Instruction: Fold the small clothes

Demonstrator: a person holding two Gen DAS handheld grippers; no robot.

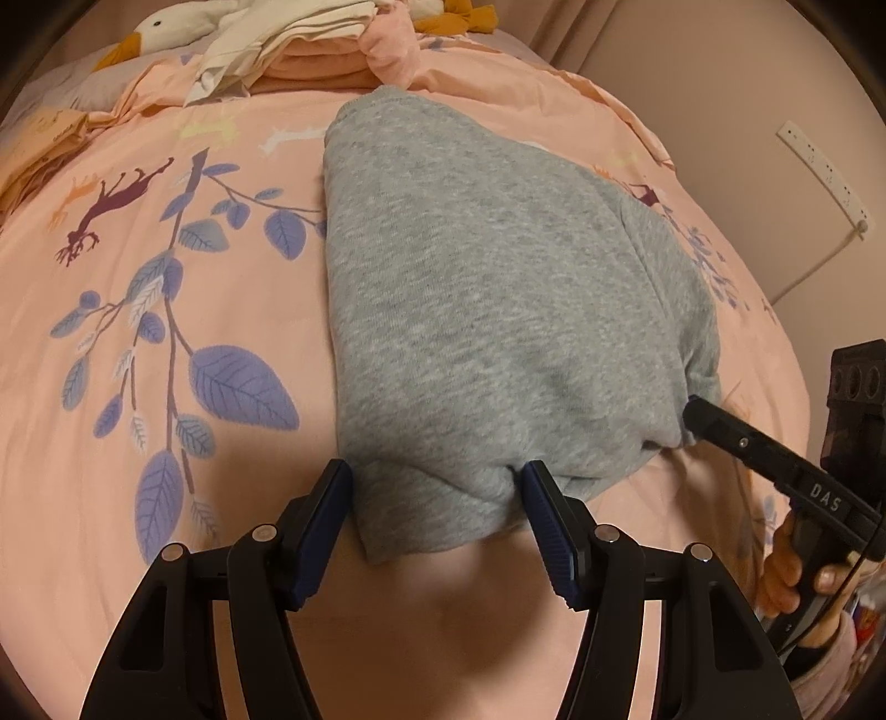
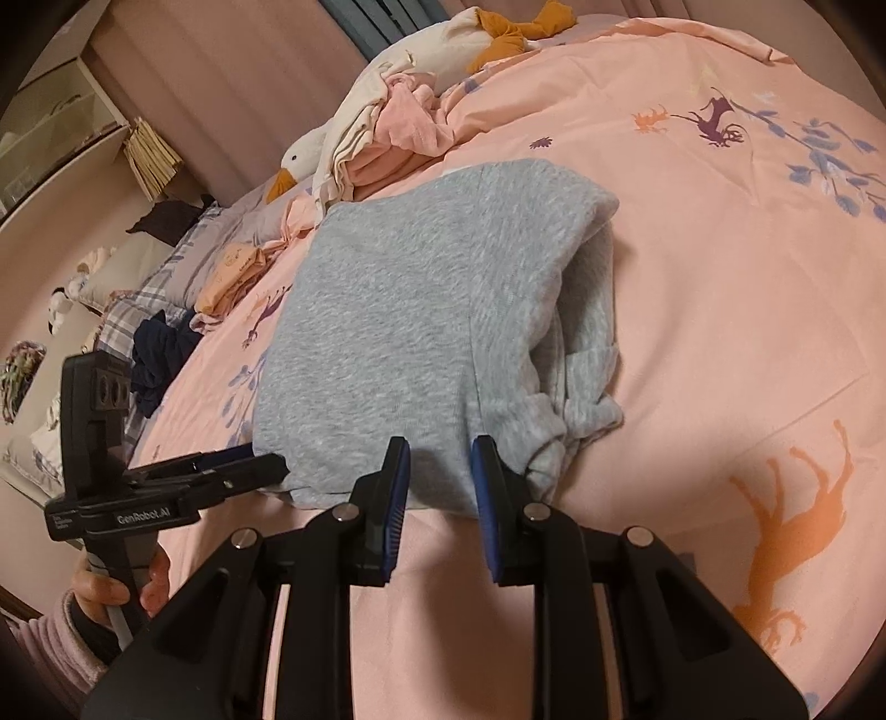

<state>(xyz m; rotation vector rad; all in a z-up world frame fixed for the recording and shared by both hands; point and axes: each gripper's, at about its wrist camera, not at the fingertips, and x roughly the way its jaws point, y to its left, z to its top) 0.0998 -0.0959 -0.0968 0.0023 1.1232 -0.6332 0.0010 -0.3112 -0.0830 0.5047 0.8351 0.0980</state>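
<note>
A folded grey sweatshirt (image 1: 487,310) lies on the pink printed bedspread (image 1: 166,387). My left gripper (image 1: 436,482) is at its near edge, and a thick bunched fold fills the gap between the blue pads, which press on both sides. My right gripper (image 2: 440,459) is shut on the near edge of the same sweatshirt (image 2: 398,321), beside a loose sleeve cuff (image 2: 587,415). In the left wrist view the right gripper (image 1: 695,415) bites the near right corner. In the right wrist view the left gripper (image 2: 260,465) holds the near left corner.
A stack of folded cream and pink clothes (image 1: 310,50) and a plush goose (image 1: 160,27) sit at the far end of the bed. A navy garment (image 2: 160,354), an orange one (image 2: 232,277) and plaid pillows (image 2: 138,299) lie at the left. A power strip (image 1: 819,171) hangs on the wall.
</note>
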